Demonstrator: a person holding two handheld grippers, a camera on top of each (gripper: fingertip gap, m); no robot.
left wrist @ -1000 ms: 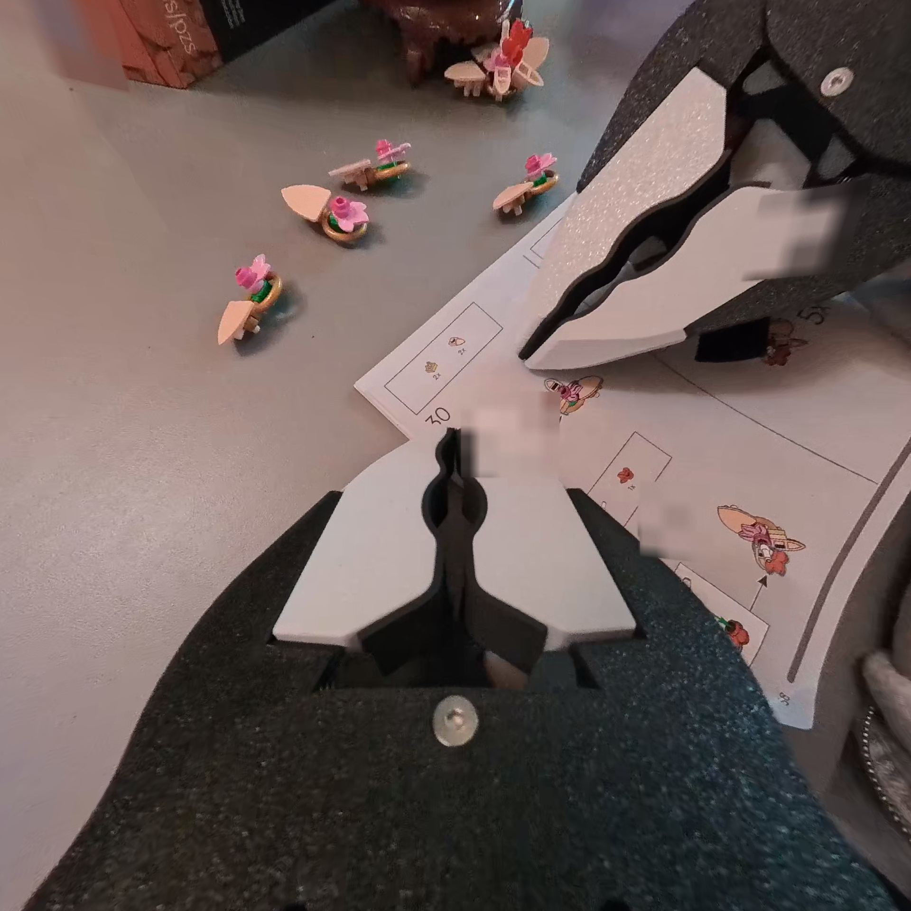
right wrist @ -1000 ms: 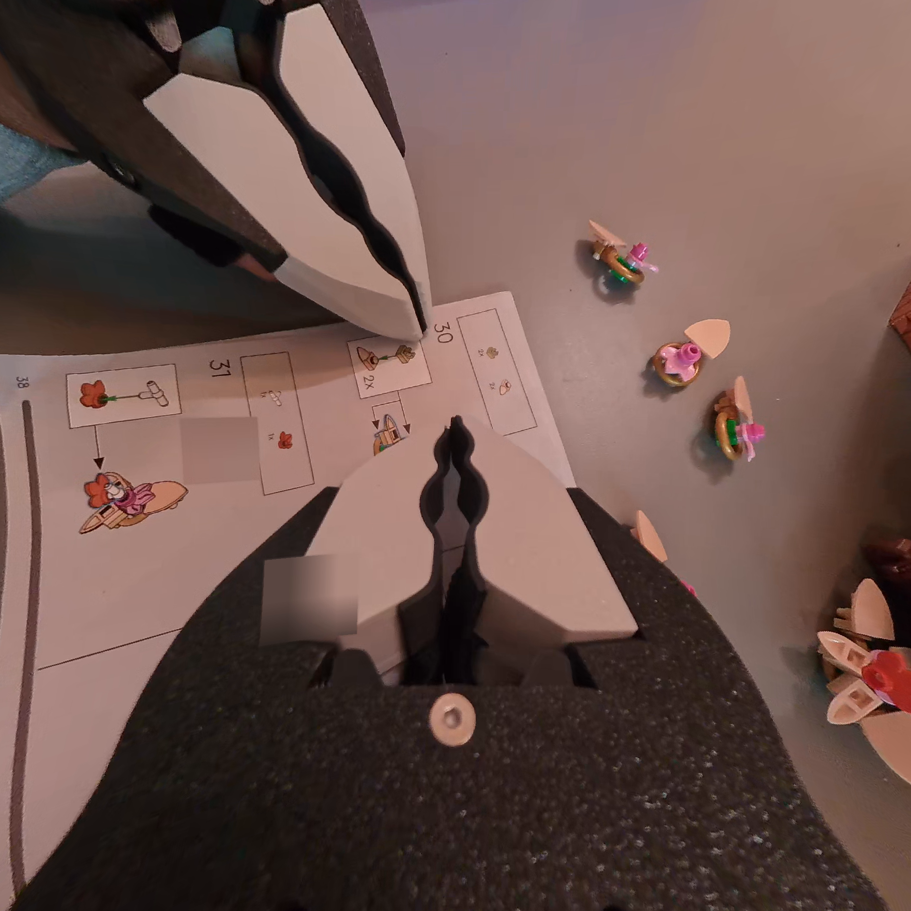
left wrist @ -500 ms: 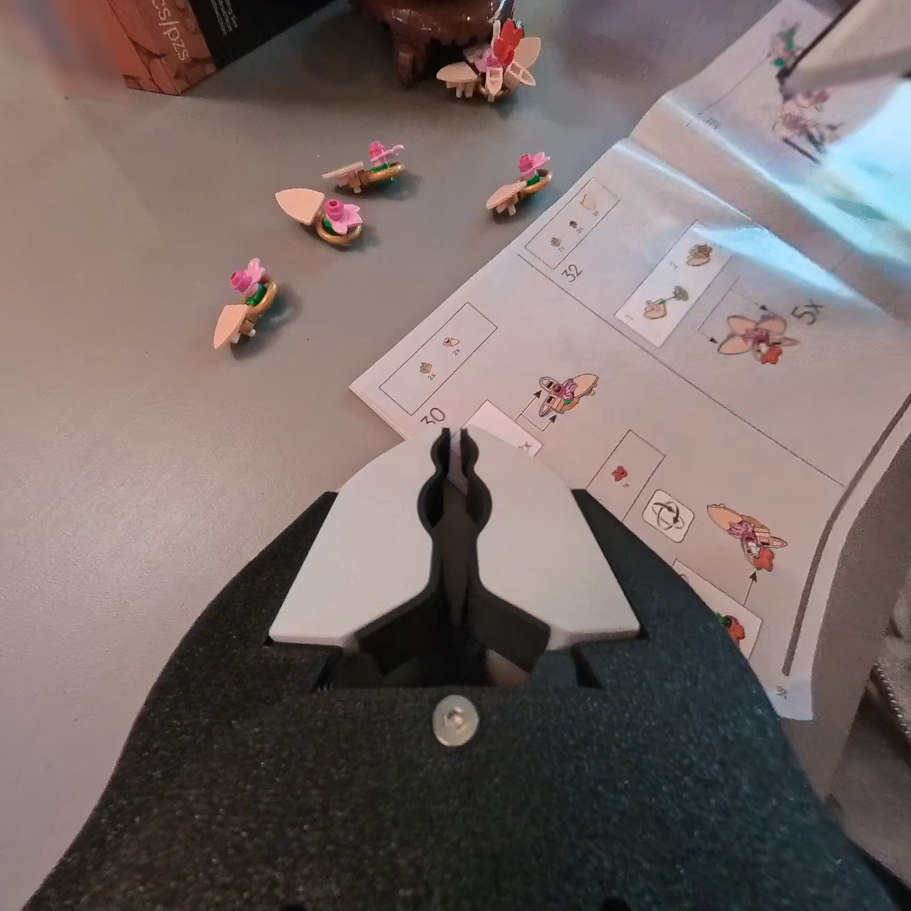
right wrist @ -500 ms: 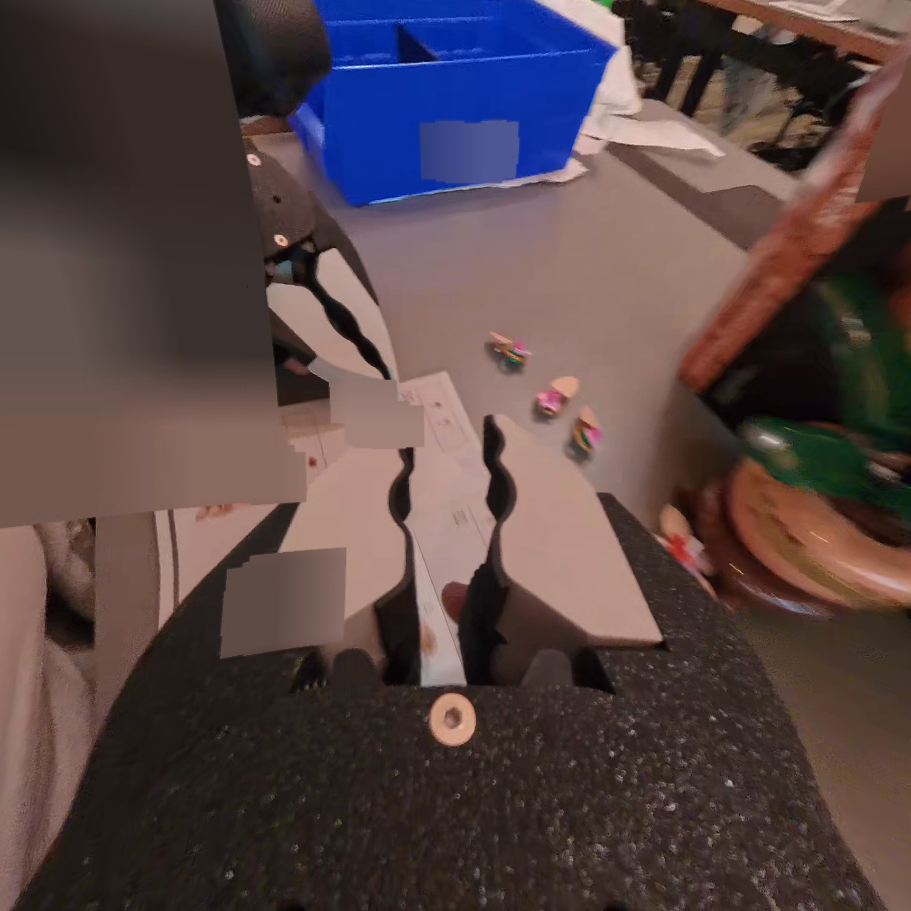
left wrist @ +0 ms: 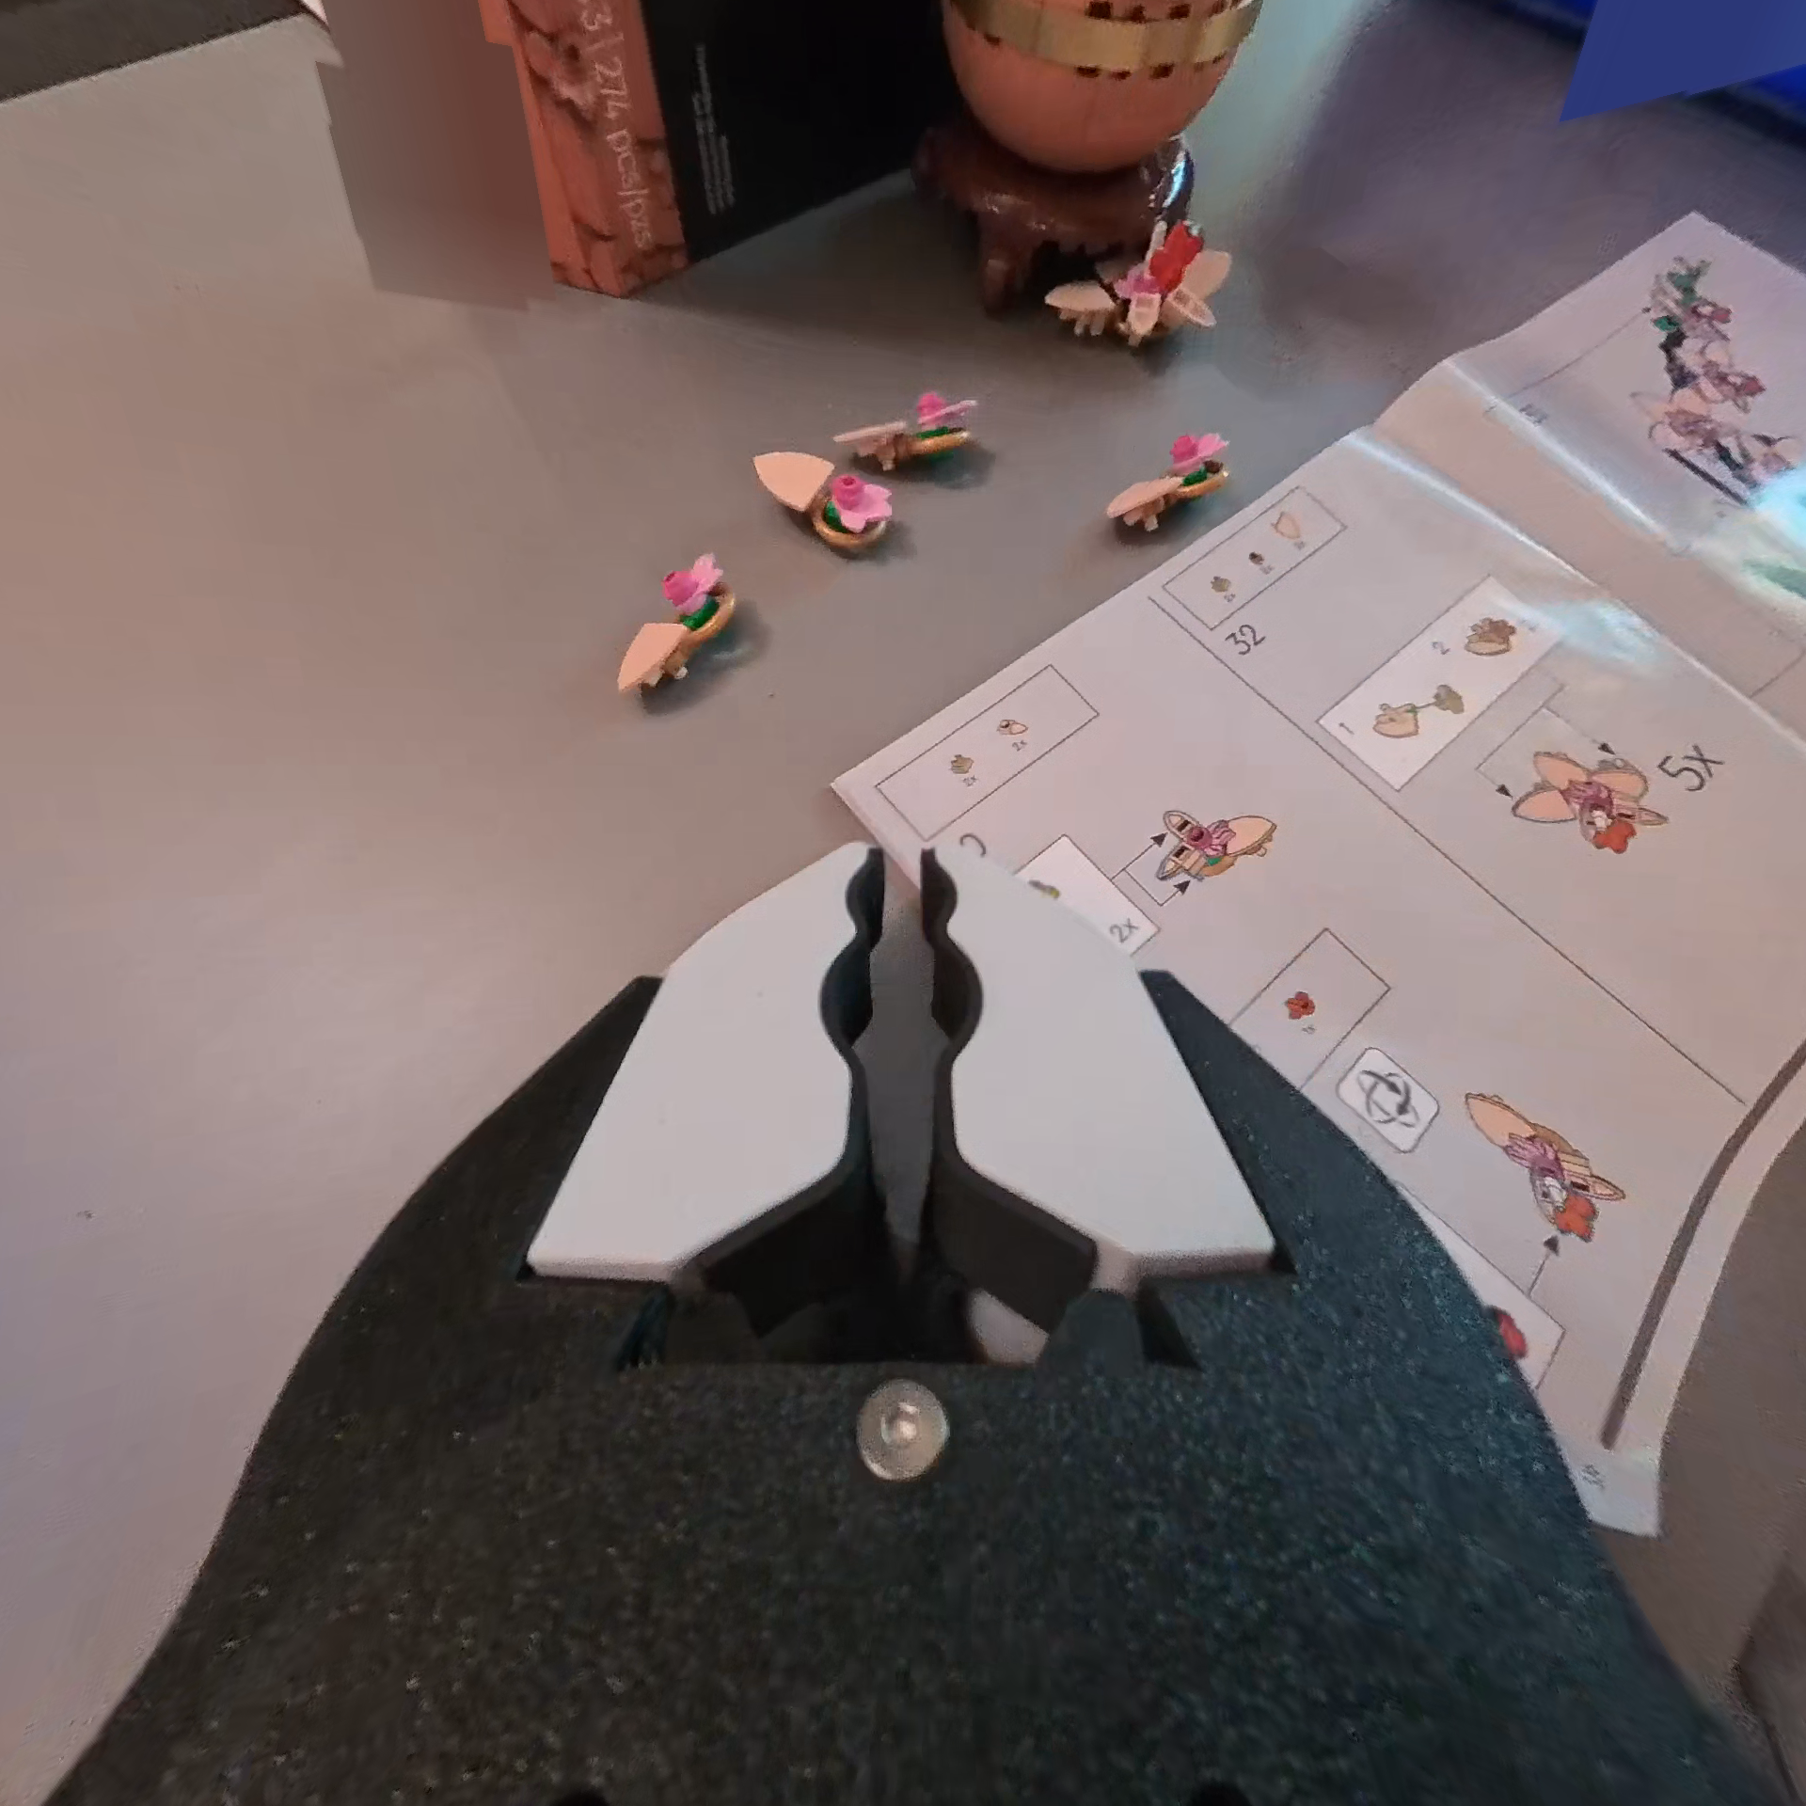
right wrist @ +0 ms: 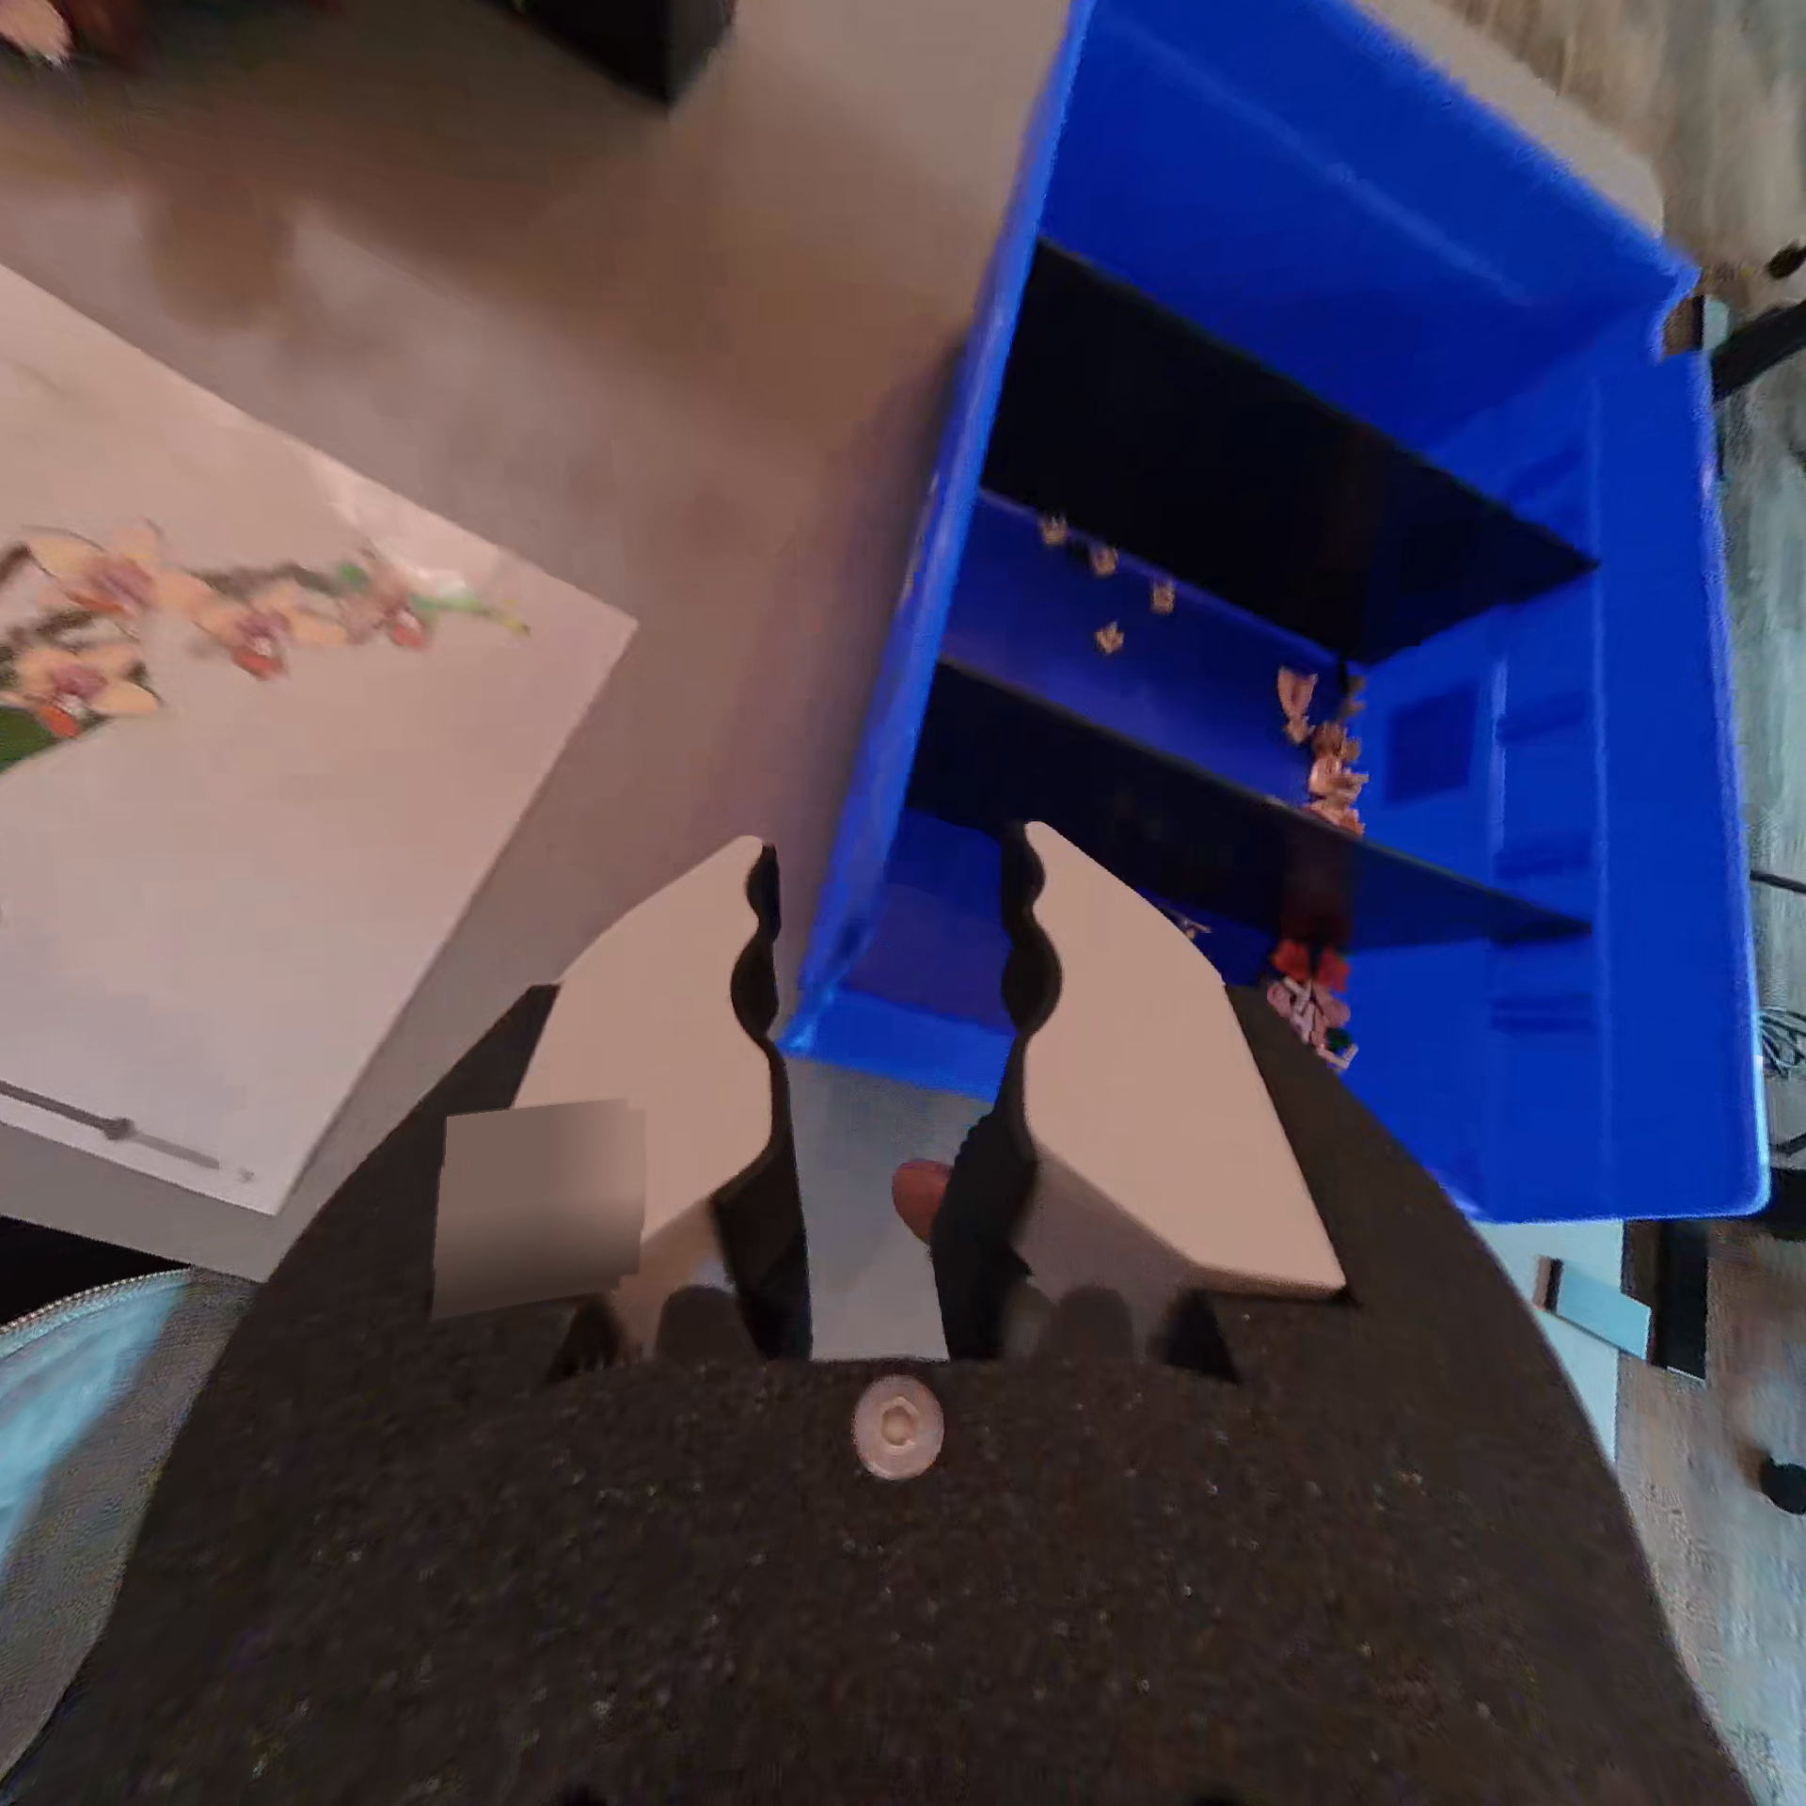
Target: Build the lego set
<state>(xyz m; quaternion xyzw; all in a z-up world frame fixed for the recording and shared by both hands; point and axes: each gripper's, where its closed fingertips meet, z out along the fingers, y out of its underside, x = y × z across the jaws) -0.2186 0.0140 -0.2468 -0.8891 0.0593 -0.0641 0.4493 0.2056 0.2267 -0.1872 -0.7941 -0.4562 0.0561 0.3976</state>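
While left wrist view looks over grey worktop, left tongs slightly parted, bare, tips over corner of instruction booklet. Four small pink flower builds lie loose beyond; brown-footed pot and box farther back.

Right wrist view: right tongs spread wide, bare, above near corner of blue divided bin; small pieces inside; booklet page at left.

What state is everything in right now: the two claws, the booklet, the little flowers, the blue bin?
Left gripper: slightly open, empty, at the booklet's corner.
Right gripper: wide open, empty, over the bin's near corner.
Instruction booklet: open, flat.
Four small flower pieces: part-built, loose on the table.
Blue bin: uncovered, divided, holding small parts.
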